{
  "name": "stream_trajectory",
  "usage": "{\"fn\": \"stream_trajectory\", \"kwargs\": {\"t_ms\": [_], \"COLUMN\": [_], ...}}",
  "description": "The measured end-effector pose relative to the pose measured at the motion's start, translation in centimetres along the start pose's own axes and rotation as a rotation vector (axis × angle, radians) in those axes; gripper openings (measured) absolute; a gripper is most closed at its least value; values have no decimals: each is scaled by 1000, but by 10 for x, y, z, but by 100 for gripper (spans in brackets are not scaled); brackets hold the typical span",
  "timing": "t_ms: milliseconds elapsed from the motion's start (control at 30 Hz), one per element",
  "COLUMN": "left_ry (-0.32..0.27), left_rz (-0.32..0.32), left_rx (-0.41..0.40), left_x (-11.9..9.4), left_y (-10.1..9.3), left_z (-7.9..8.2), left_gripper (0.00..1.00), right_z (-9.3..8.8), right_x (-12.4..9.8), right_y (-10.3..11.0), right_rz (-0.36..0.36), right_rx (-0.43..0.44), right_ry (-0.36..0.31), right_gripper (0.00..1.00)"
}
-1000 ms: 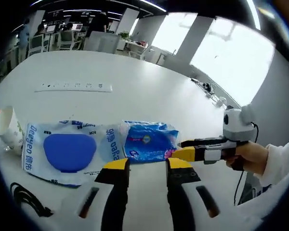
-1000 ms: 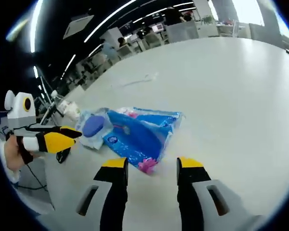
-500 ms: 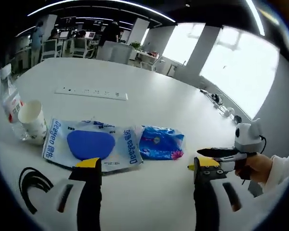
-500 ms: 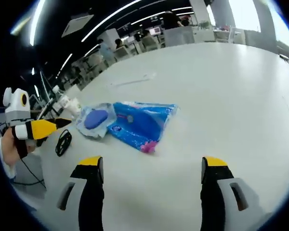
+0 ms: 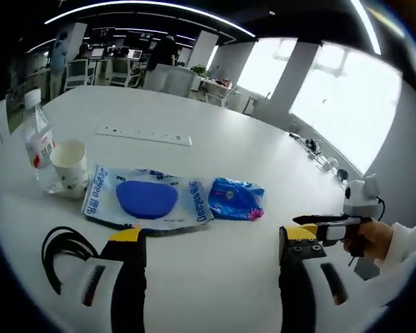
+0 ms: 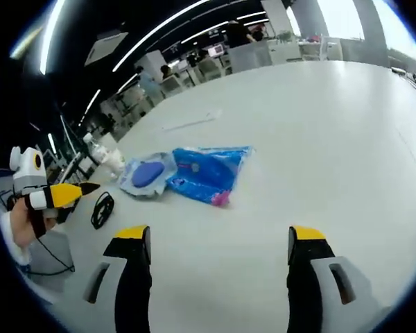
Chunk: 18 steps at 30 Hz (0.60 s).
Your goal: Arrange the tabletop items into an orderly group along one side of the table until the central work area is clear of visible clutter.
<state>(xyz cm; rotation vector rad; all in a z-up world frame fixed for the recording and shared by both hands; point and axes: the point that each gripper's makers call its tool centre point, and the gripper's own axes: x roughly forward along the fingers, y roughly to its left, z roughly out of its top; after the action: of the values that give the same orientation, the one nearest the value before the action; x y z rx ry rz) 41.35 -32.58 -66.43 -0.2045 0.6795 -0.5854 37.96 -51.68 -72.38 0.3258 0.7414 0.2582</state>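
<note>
while both tools hung above the white table (image 5: 215,146), the left gripper (image 5: 211,243) had its 2 yellow-tipped jaws spread wide apart with nothing between them, and the right gripper (image 6: 220,239) stood just as wide and empty. ahead of the left gripper's jaws lay a white wipes pack (image 5: 147,201) with a blue oval lid, and a smaller blue packet (image 5: 236,200) lay just beside it, toward the right jaw. beyond the left jaw a paper cup (image 5: 68,163) stood upright against a clear bottle (image 5: 38,149), and a coiled black cable (image 5: 66,246) lay close beside that jaw. farther ahead a long white power strip (image 5: 145,135) lay flat. in the right gripper view the 2 packs lay ahead and left of its jaws, the cable (image 6: 102,208) beyond the left jaw, and the other gripper sat at the left edge in a hand (image 6: 24,225).
</note>
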Motion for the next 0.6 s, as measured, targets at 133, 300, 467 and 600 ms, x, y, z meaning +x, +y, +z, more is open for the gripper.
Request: {"fn": "stream_trajectory", "kwargs": {"t_ms": [133, 300, 467, 600], "left_ry": [3, 7, 8, 4], "left_rz": [6, 11, 26, 32], "left_rx": [1, 1, 6, -8], "left_x": [-11, -25, -42, -52], "left_y": [5, 15, 29, 39], "left_z": [-5, -11, -18, -22], "left_gripper": [80, 80, 80, 80], "right_z": [-2, -7, -11, -16], "right_x": [-4, -8, -16, -21], "right_y": [4, 8, 12, 14], "right_rz": [0, -2, 0, -9], "right_rx": [11, 25, 66, 76], "right_ry": [-12, -21, -48, -51], "right_gripper": [80, 80, 78, 78]}}
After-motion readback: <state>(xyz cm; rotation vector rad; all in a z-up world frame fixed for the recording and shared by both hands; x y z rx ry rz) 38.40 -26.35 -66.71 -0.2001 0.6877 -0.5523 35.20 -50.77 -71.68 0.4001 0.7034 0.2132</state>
